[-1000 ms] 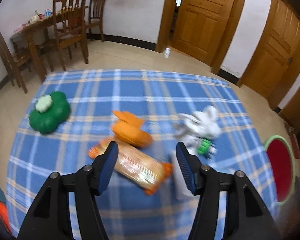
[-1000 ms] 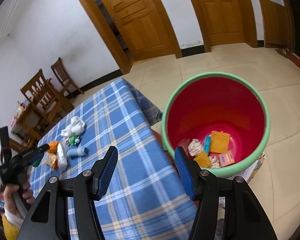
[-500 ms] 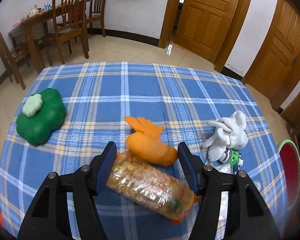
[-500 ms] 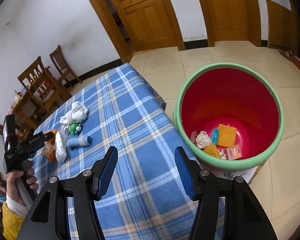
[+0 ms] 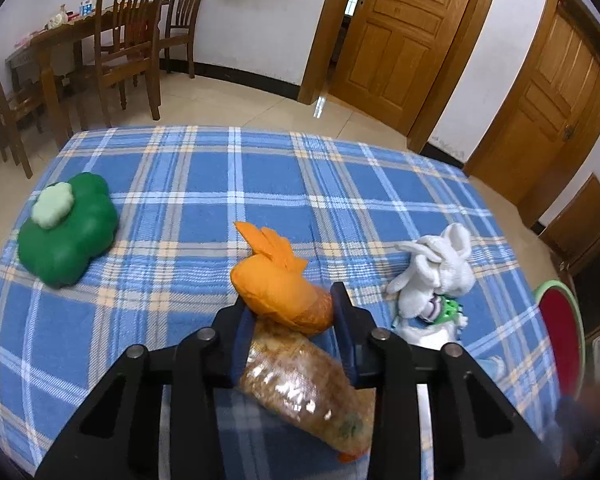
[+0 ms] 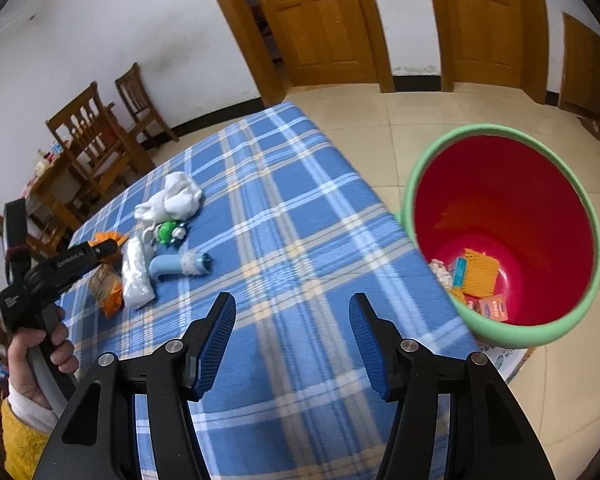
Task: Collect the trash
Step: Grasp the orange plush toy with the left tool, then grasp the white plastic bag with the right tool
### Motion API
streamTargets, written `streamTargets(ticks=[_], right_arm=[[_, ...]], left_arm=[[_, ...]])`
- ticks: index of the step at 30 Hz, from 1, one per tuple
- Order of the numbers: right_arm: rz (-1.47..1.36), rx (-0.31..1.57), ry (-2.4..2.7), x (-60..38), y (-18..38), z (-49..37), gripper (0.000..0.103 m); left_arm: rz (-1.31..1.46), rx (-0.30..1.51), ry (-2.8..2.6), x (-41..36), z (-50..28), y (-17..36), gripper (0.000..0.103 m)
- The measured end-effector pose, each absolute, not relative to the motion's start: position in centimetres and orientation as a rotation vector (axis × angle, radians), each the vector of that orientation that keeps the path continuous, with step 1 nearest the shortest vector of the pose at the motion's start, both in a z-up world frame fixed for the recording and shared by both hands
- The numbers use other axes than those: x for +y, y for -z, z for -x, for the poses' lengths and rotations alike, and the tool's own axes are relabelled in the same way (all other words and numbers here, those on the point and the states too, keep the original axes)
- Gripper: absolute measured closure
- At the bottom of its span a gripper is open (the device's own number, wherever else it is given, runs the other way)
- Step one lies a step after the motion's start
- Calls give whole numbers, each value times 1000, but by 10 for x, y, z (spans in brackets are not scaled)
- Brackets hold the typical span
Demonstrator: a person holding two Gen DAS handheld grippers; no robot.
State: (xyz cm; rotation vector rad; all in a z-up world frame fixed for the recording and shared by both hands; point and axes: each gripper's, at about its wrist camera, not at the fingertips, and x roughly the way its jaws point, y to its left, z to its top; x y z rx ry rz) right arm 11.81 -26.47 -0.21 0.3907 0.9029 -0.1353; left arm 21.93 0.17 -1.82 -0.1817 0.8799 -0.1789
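now your left gripper (image 5: 290,332) sits low in the centre of its frame with its fingers closed in on the snack bag (image 5: 304,392), the blue pads pressing its upper end. just past the fingertips the orange plush toy (image 5: 280,288) lies against the bag. a green plush (image 5: 66,232) rests at the left of the blue plaid tablecloth (image 5: 260,184), and a white plush rabbit (image 5: 436,272) at the right. your right gripper (image 6: 292,336) hangs with its jaws wide apart and nothing between them, over the cloth's near edge at lower centre. the red bin (image 6: 504,200), green-rimmed, stands at the right of that frame with wrappers at its bottom.
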Motion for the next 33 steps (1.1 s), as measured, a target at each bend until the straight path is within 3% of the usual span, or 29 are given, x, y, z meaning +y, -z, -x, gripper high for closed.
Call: streamTargets(ticks=[17,33], right_arm=[[-242,942,-89,-185,-3,-173,42],[-110,1003,-235,-127,10,-241,42]], left_arm=[[231,808,143,47,-141,-6,66],[276,820,77,69,-127,6,66]])
